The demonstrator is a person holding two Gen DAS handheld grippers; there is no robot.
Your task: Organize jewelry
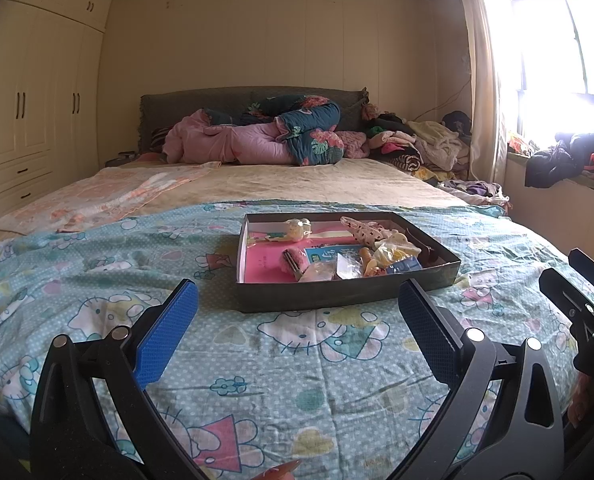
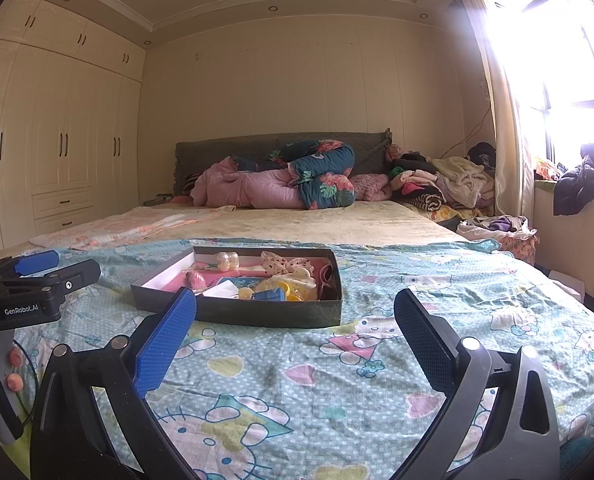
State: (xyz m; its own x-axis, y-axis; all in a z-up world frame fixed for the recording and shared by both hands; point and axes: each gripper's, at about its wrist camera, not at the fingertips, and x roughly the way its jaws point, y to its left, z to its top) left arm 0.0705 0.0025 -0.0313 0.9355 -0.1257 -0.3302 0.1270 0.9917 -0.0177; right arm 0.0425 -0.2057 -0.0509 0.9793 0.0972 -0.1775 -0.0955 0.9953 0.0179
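A shallow dark box (image 1: 337,298) with a pink lining sits on the blue cartoon-print bedsheet. It holds a jumble of small accessories: a polka-dot fabric piece (image 1: 371,229), yellow clips (image 1: 393,254), a blue card (image 1: 329,254) and clear packets. My left gripper (image 1: 297,300) is open and empty, just short of the box's near wall. The box also shows in the right wrist view (image 2: 257,314), ahead and left of my right gripper (image 2: 295,308), which is open and empty. The left gripper's body shows at that view's left edge (image 2: 37,280).
The bedsheet (image 1: 297,380) covers the near half of the bed. Rolled pink and floral quilts (image 1: 265,136) lie by the headboard. Piles of clothes (image 1: 417,144) sit at the far right. Wardrobes (image 1: 37,112) line the left wall, a bright window (image 1: 557,60) the right.
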